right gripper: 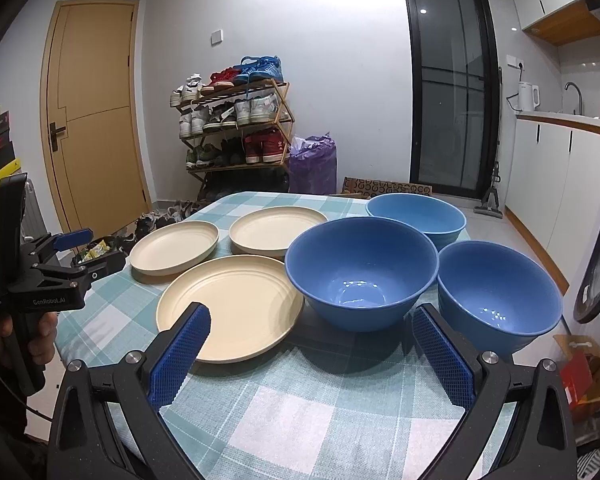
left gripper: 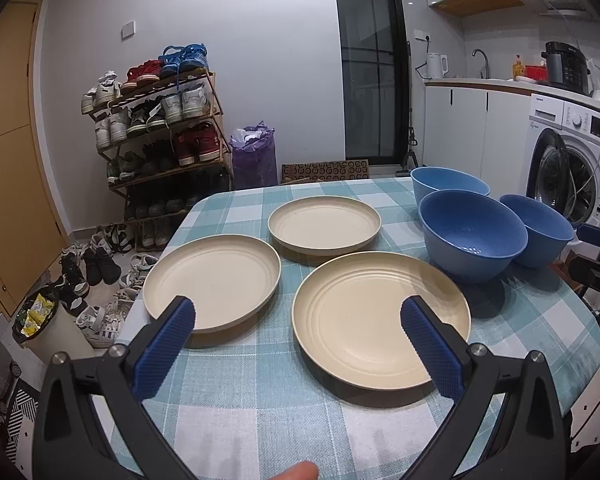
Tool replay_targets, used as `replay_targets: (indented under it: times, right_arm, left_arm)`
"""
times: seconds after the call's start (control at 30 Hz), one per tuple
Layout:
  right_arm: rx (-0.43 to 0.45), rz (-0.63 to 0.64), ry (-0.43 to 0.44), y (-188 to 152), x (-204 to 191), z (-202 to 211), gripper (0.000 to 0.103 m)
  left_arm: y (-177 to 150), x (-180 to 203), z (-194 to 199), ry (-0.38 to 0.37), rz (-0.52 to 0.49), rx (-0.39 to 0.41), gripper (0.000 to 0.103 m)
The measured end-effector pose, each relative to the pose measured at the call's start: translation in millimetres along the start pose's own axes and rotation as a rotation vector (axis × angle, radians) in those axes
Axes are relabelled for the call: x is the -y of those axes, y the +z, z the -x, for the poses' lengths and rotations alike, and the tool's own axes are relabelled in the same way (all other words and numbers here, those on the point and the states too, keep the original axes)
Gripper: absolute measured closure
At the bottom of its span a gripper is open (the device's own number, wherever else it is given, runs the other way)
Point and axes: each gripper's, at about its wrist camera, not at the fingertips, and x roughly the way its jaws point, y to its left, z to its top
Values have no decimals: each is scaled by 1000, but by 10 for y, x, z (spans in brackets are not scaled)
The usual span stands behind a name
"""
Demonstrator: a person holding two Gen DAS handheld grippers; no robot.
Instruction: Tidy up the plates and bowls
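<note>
- Three cream plates lay apart on the checked worktop, with three blue bowls clustered at their right.
- Left tongs and right tongs gaped wide, empty, at the near edge, where bare cloth lay open.
- The left tool's body read "GenRobot.AI".
- A shoe rack stood far left.

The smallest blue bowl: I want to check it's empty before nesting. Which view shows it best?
The right wrist view: the smallest blue bowl sits close, whole, its empty inside visible. The left wrist view shows the bowl farther off, partly hidden behind the big blue bowl.
</note>
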Motion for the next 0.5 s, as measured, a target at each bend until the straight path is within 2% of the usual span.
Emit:
replay_targets:
  times: [0.5]
  right_arm:
    - [-23, 3, 10, 160, 55, -204, 0]
  left_arm:
    - [112, -14, -234, -5, 9, -24, 0]
